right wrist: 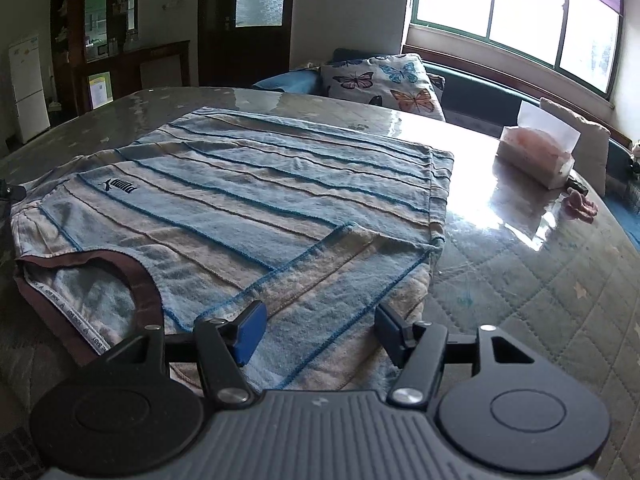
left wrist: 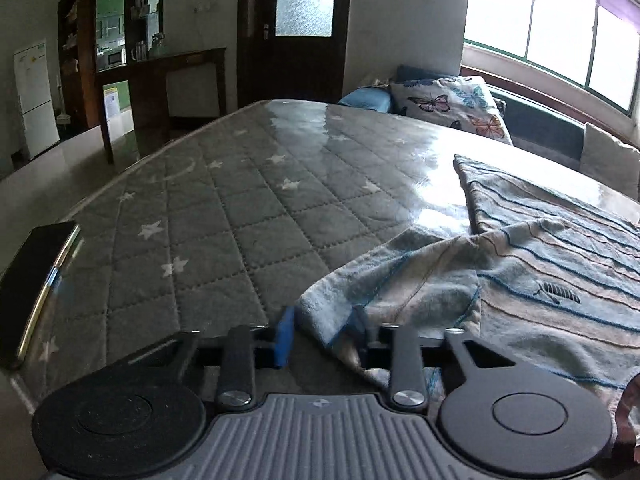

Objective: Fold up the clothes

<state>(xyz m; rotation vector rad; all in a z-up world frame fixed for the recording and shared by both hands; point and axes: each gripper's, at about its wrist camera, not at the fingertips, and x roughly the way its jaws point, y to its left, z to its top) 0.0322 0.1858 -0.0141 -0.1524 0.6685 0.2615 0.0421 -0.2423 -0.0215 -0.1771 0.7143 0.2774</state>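
The left gripper [left wrist: 320, 336] had its blue-padded fingers [left wrist: 285, 334] drawn in on the bunched sleeve edge of the pale blue-and-beige striped terry T-shirt [left wrist: 540, 280]; the right-hand pad was buried in the cloth, so the sleeve was pinched between them. The right gripper [right wrist: 318, 332] stood with its blue pads [right wrist: 250, 334] apart over the other sleeve — the fabric lay flat between and under them, unpinched.

The shirt lay face up on the grey quilted mattress [right wrist: 540, 300] printed with white stars, its brown-trimmed collar [right wrist: 132, 280] nearest the grippers and its hem at the far end, so its long axis ran away from the cameras toward the butterfly-print cushion [right wrist: 384, 80]. A small dark logo sat on the chest. Right of the shirt, well apart — a white tissue pack [right wrist: 536, 156]. At the mattress's left edge lay a black phone [left wrist: 36, 288].
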